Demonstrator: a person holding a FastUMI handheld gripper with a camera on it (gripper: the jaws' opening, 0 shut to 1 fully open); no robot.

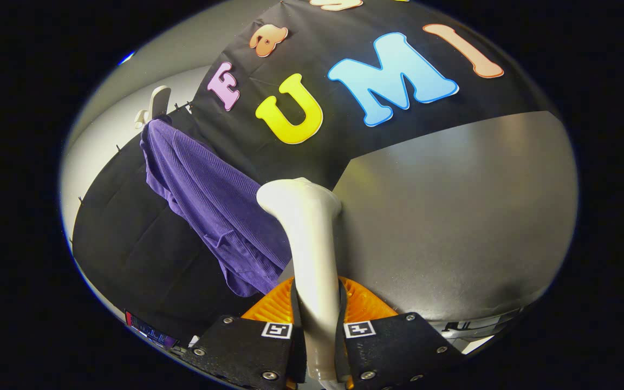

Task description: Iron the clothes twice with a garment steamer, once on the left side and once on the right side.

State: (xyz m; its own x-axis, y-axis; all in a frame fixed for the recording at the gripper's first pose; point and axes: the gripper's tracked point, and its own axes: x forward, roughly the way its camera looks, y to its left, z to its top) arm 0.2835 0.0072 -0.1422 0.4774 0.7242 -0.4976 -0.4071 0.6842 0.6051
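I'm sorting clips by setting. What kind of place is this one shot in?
Probably a staged demo booth, not a real laundry room: a black cloth wall as backdrop, a purple garment hung from a white hanger against it, and the gripper shut on a white steamer.

claw (317,330): we see two black plates
pads (277,306): we see ribbed orange
markings: we see square black-and-white tags
screws: silver

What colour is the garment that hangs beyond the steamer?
Purple, finely ribbed garment, clearest in the gripper view; the gripper is shut on the white steamer.
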